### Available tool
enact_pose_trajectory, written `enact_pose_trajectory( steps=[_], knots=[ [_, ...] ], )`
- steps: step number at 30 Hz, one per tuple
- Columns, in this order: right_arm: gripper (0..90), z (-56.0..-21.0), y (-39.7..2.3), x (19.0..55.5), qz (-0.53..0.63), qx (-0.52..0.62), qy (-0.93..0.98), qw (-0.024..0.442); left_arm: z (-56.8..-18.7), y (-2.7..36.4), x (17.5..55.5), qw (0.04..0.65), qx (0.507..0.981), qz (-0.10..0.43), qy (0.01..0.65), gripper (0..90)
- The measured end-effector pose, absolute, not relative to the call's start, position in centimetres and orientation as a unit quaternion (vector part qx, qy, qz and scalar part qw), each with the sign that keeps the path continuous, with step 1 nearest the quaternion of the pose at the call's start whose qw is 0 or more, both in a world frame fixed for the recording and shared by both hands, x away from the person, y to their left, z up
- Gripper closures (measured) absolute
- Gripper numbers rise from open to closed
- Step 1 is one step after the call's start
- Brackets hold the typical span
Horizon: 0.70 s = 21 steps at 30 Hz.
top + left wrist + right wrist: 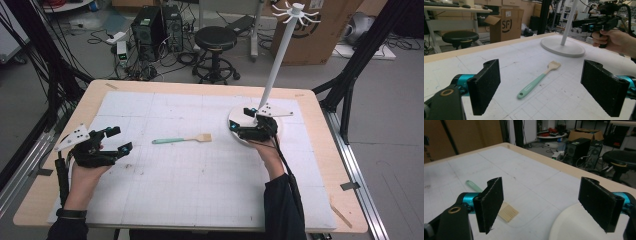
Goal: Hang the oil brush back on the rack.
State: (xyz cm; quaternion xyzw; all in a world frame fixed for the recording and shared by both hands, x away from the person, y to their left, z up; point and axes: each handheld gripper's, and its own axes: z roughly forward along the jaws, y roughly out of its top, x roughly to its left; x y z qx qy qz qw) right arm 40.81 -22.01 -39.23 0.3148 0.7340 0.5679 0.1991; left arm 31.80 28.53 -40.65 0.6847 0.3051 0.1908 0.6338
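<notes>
Two open grippers flank a brush on the worktop.
The brush [182, 139] lies flat mid-worktop, bristles toward the right edge. The left gripper [116, 139], jaws apart, hovers near the left edge; the right gripper [239, 123], jaws apart, hangs over the stand [270, 75] base.

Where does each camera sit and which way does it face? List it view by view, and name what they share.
High view: above the person's side, looking forward and down on the table; both forearms show, with the left gripper and right gripper.
Left gripper view: rides the left gripper, jaws apart, facing the brush and white stand; the other hand shows.
Right gripper view: rides the right gripper, jaws apart, over the stand's base.
Shared: all three see the brush and stand.
</notes>
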Motion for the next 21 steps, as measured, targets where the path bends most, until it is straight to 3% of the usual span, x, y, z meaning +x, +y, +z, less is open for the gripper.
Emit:
enact_pose_trajectory(
  steps=[14,21],
  knots=[
    [21.1,-38.6,-18.0,44.2,0.565,0.333,0.732,0.186,-40.7,28.4,32.0,0.639,0.682,0.188,0.304,16.9],
    [22.9,-39.0,-17.9,44.8,0.585,0.328,0.726,0.149,-40.7,28.4,32.0,0.638,0.683,0.185,0.303,17.0]
  ],
)
